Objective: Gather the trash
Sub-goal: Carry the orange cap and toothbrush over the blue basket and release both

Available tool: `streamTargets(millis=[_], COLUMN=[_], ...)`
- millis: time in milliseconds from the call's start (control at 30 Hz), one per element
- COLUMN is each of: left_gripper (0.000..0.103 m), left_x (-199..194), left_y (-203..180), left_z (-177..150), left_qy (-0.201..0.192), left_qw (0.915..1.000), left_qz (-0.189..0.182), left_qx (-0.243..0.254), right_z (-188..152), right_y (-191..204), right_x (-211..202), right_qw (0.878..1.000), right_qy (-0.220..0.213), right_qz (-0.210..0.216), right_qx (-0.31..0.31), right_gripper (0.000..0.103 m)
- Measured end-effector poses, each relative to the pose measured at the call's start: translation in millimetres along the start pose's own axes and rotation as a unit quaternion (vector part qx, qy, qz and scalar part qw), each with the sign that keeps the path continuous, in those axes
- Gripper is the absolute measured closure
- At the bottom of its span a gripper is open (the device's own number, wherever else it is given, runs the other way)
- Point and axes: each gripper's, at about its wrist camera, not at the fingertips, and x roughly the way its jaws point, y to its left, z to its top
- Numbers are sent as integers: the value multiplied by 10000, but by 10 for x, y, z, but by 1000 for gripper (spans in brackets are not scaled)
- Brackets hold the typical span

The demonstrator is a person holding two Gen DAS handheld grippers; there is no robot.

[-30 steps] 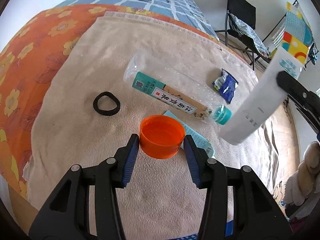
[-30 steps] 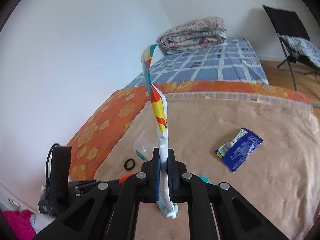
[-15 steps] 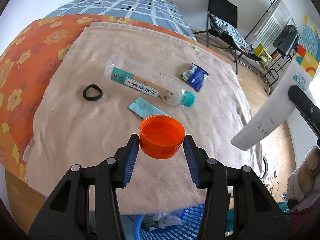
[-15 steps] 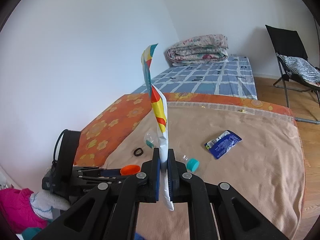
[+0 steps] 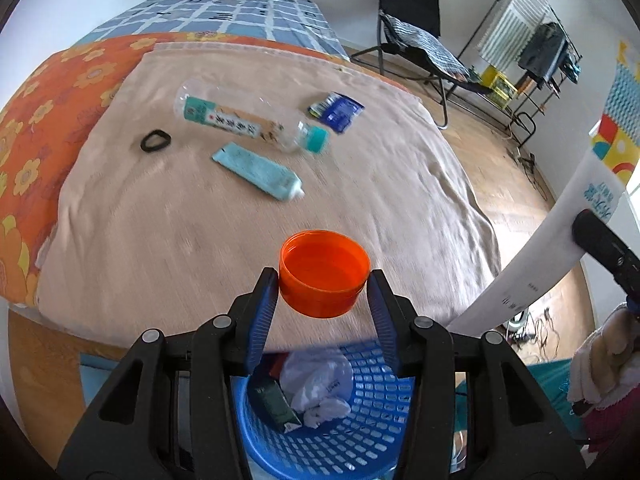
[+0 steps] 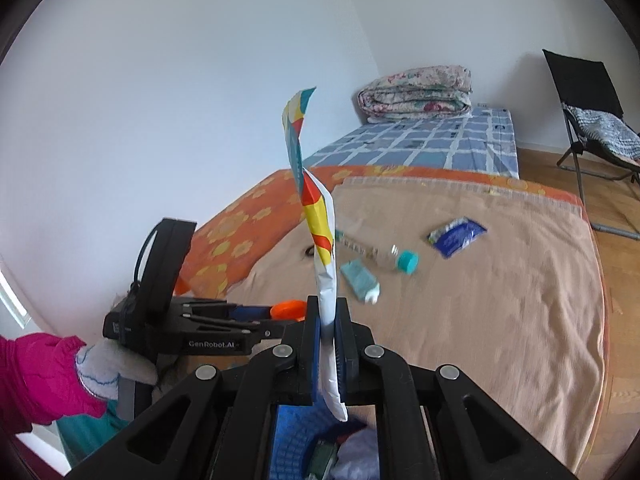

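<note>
My left gripper [image 5: 323, 292] is shut on an orange cap [image 5: 324, 272] and holds it above the near edge of the bed, over a blue basket [image 5: 360, 432] with trash in it. My right gripper [image 6: 328, 332] is shut on a long white and colourful wrapper [image 6: 320, 240] that stands upright; it also shows at the right of the left wrist view [image 5: 552, 248]. On the beige blanket [image 5: 160, 220] lie a clear bottle [image 5: 248, 124], a teal tube [image 5: 258, 172], a blue packet [image 5: 336, 112] and a black ring [image 5: 156, 141].
The blue basket also shows below the right gripper [image 6: 296, 440]. A folded quilt [image 6: 416, 92] lies at the head of the bed. A black folding chair [image 5: 412, 48] and a drying rack [image 5: 532, 52] stand on the wooden floor to the right.
Both grippers have pulled back from the bed toward its near edge, with the cap and the wrapper still held. The blue basket has come further into view below them.
</note>
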Motion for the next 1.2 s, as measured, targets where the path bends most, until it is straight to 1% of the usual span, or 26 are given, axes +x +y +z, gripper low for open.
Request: streamTargets(millis=[233,500,700,833,933,1200], left_gripper=[56,56,56,56,56,56], left_x=[8,194,352,400,440,493], left_y=[-129,-183,-219,-204,-168,-153], left_z=[-377,-748,-981,-1079,-1131,-1222], left_qy=[137,509,783,899,977,1097], left_qw=[9999,9987,9965,9955,9948,9934], left_qz=[-41,-34,94,128,153,187], left_qx=[88,89,274,272,245,275], right_z=[-398,-755,-951,-1105,-1194,-1337], right_y=[-46,-151,-174,-182,-161,-189], right_x=[-60,18,131,246,316,441], right_qw=[9996,9974,9946,9912,9893,9845], right_qy=[251,626,902,1155,1312,1584], right_qz=[-32,-136,-209,-170,-201,-173], right_qx=[89,326,463,617,600,739], right_gripper=[99,99,99,99,99,99])
